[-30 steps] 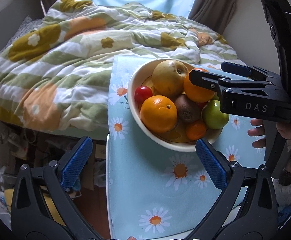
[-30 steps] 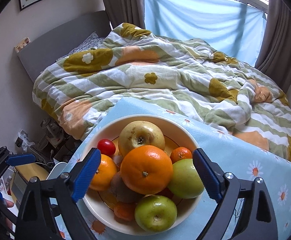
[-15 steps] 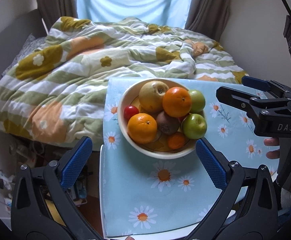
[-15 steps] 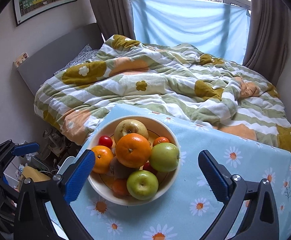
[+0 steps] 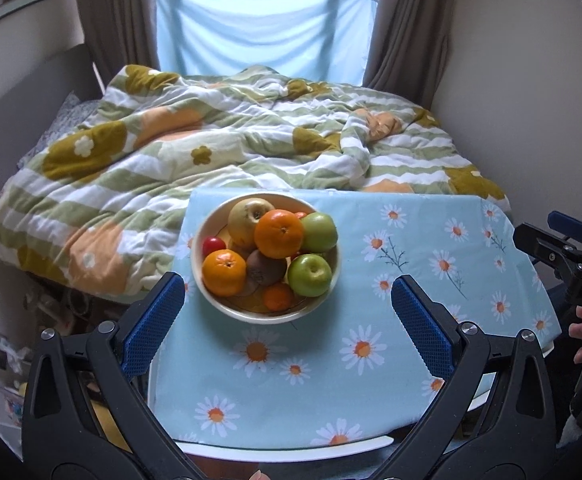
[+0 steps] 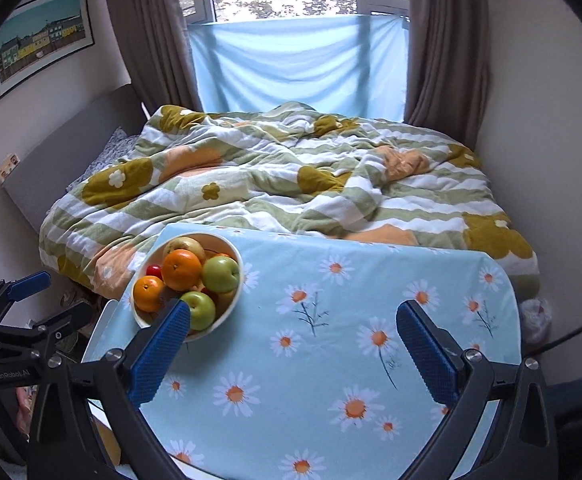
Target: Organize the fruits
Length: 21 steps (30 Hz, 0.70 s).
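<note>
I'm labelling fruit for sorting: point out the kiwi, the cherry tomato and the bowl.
kiwi (image 5: pixel 266 267), left wrist view, fuzzy brown top.
cherry tomato (image 5: pixel 214 245), left wrist view, red top.
bowl (image 5: pixel 262 315), left wrist view, near rim.

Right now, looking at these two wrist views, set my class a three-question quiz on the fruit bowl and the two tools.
1. True or false: the left tool is shut on a fruit.
2. Which fruit sits highest in the bowl? A) kiwi B) large orange C) cherry tomato
3. Fill in: the bowl stands on a cloth printed with ____.

Key
1. False: both it and the right tool are open, holding nothing.
2. B
3. Daisies
</note>
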{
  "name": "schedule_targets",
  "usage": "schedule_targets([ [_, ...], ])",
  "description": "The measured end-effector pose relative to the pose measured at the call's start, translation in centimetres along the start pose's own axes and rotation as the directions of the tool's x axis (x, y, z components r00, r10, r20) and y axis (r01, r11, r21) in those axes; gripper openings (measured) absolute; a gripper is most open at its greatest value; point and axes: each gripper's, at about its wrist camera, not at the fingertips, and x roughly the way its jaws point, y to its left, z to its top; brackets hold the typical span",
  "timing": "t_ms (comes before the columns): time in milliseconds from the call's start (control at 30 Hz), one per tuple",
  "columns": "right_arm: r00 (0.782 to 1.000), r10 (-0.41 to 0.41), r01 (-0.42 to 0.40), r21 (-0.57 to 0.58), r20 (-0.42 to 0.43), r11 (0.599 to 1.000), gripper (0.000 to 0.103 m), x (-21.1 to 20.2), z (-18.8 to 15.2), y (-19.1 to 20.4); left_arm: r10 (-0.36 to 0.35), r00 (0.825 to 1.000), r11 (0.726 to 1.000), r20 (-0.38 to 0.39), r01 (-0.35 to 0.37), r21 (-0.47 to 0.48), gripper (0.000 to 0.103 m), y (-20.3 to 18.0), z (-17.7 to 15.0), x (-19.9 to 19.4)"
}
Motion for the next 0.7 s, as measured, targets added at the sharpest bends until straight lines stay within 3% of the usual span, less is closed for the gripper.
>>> schedule_targets([
  [233, 0.996, -0.088, 0.088, 0.047, -0.005, 0.995, 0.102, -1.9, -2.8, -3.2, 0.023, 0.998, 0.999, 0.062, -0.026, 0.048, 0.103, -3.4, -0.8, -1.7],
  [700, 0.994, -0.105, 0.103, 0.072, 0.028, 0.992, 0.102, -3.3, -3.3, -4.6, -0.012, 0.996, 0.998, 0.087, 0.007, 0.057, 0.103, -5.4, -1.0, -2.3],
])
